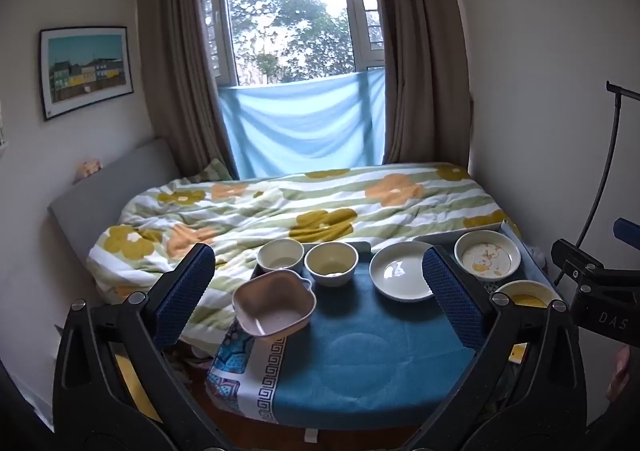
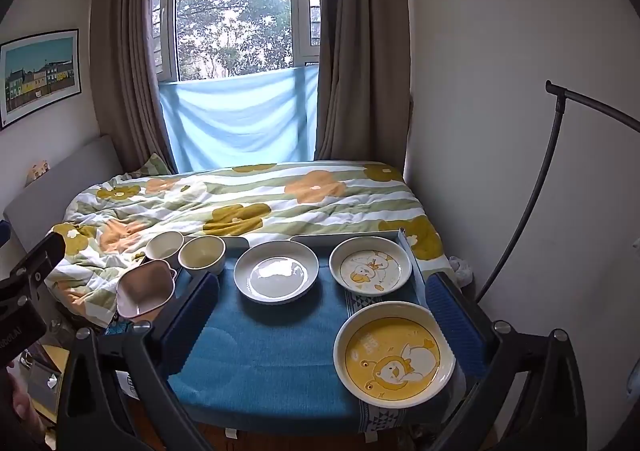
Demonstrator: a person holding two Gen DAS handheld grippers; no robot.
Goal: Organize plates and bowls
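Note:
On a small table with a blue cloth (image 1: 360,363) (image 2: 256,363) stand a pink square bowl (image 1: 274,301) (image 2: 145,288), a white bowl (image 1: 280,255) (image 2: 164,245), a cream bowl (image 1: 331,263) (image 2: 202,254), a plain white plate (image 1: 400,271) (image 2: 276,271), a duck-pattern plate (image 1: 487,256) (image 2: 370,266) and a yellow cartoon plate (image 1: 526,294) (image 2: 394,355). My left gripper (image 1: 320,291) is open and empty above the table's near part. My right gripper (image 2: 324,303) is open and empty, its fingers either side of the plates.
A bed with a flowered duvet (image 1: 300,207) (image 2: 248,203) lies right behind the table. A window with curtains is beyond. A dark lamp stand (image 2: 532,191) curves up at the right wall. A grey tray edge (image 2: 352,237) lies behind the duck plate.

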